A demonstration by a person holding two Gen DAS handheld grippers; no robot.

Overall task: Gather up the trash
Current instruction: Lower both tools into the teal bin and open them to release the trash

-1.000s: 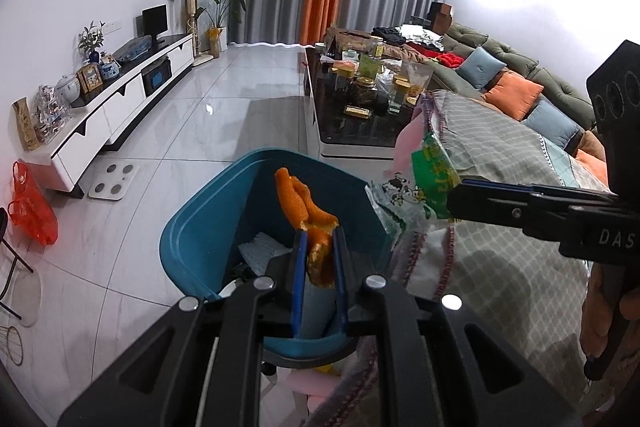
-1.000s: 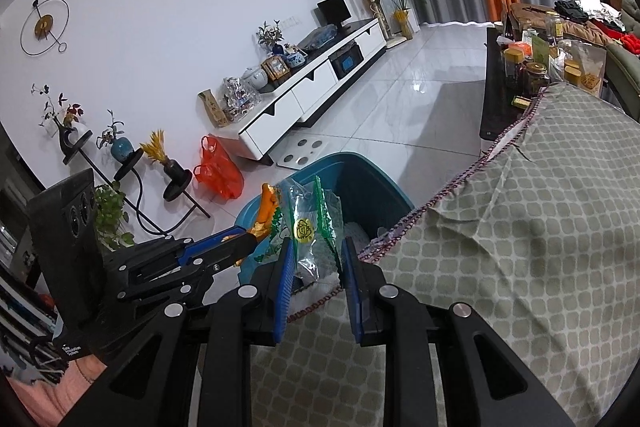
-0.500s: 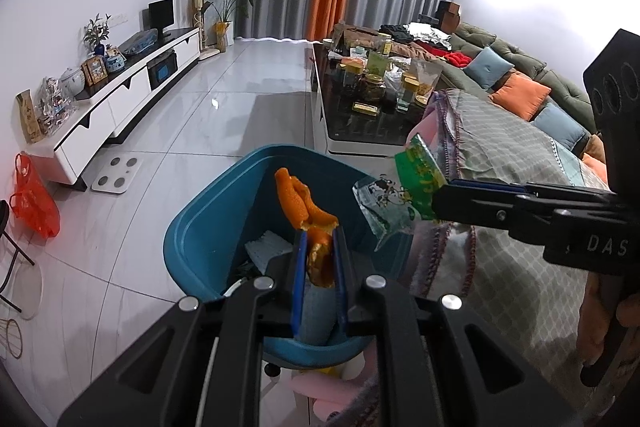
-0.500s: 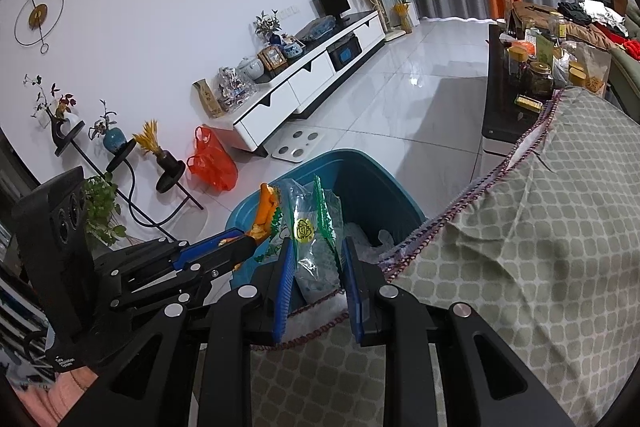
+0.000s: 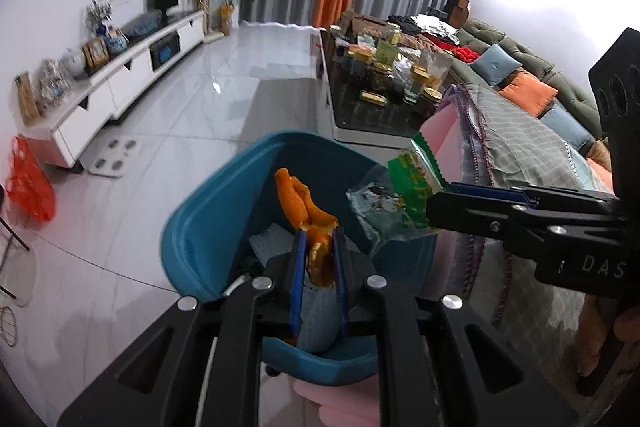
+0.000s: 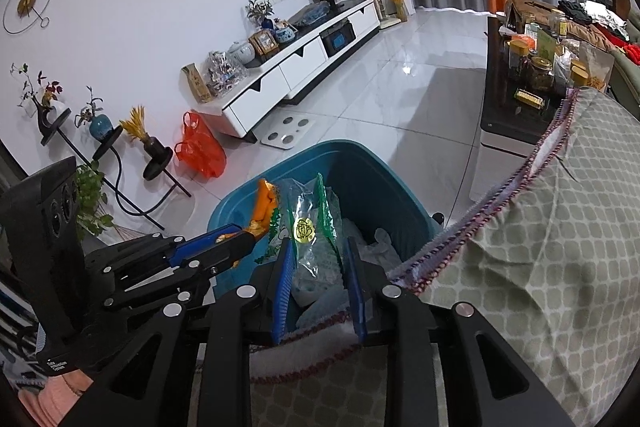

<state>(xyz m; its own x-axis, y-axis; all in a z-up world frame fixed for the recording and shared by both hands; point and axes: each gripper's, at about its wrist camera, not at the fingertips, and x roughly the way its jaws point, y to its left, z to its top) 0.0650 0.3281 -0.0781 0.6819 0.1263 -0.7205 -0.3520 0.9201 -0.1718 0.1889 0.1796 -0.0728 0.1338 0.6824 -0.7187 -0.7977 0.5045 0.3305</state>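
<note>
A blue trash bin [image 5: 192,227] stands on the floor beside the covered table; it also shows in the right wrist view [image 6: 360,167]. My left gripper [image 5: 318,239] is shut on an orange peel [image 5: 298,201] and holds it over the bin's opening. My right gripper [image 6: 318,247] is shut on a clear plastic wrapper with green edges [image 6: 310,215], also over the bin. The wrapper [image 5: 394,199] hangs right of the peel in the left wrist view. White paper trash [image 6: 376,247] lies inside the bin.
A table with a grey patterned cloth [image 6: 552,247] is at the right. A dark coffee table with jars [image 5: 384,91] stands beyond it. A white TV cabinet [image 5: 132,75] runs along the left wall, with an orange bag [image 5: 28,183] and a scale [image 5: 114,157] on the floor.
Both grippers have moved forward and further over the bin, each still holding its piece of trash. The wrapper has moved off the table edge and above the bin.
</note>
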